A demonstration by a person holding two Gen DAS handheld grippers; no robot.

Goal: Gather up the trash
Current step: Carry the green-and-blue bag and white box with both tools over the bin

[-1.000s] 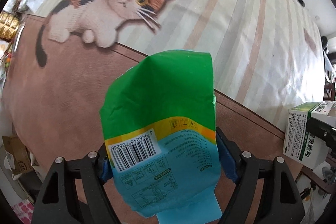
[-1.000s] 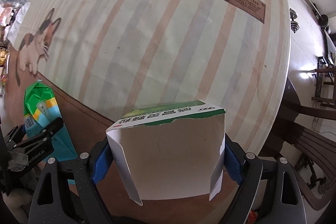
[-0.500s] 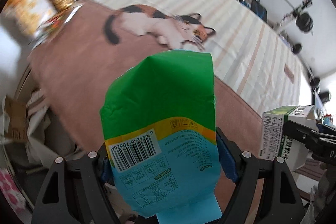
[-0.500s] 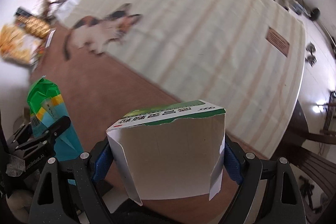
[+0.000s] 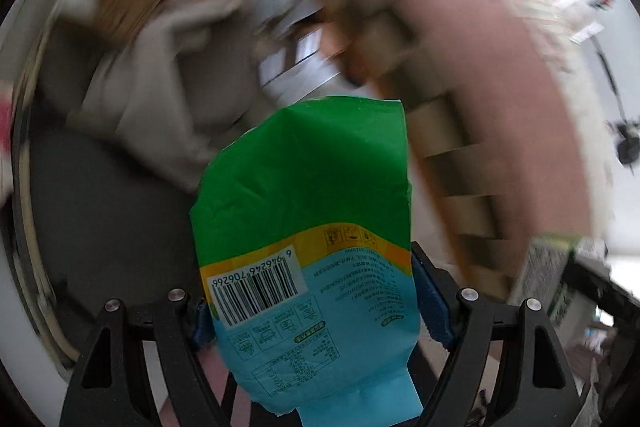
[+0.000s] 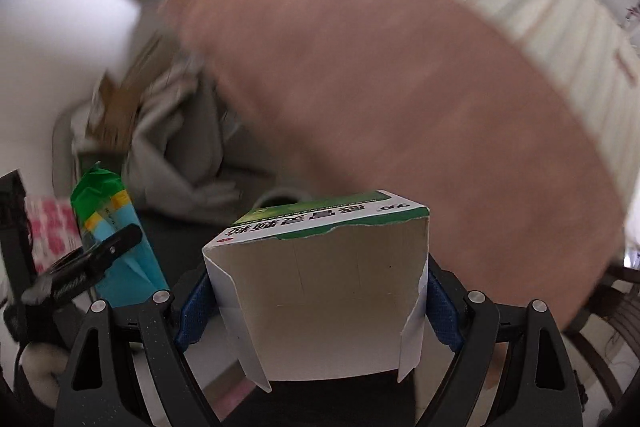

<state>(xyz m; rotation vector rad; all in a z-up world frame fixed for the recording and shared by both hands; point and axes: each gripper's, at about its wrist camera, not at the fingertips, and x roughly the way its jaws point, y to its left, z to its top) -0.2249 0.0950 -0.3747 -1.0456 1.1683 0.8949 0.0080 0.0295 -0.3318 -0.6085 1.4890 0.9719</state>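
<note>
Blurred brown table [image 6: 400, 87] edge above a dark bin [image 5: 112, 211]. Left gripper [image 5: 310, 301] clamps an upright green-blue wrapper [image 5: 308, 227] between its pads; right gripper [image 6: 312, 301] clamps a torn box [image 6: 320, 291], open side facing camera.

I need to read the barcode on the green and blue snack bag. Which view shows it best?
The left wrist view: the snack bag fills the centre, barcode facing the camera, held in the left gripper. The right wrist view shows only its narrow edge at far left.
</note>
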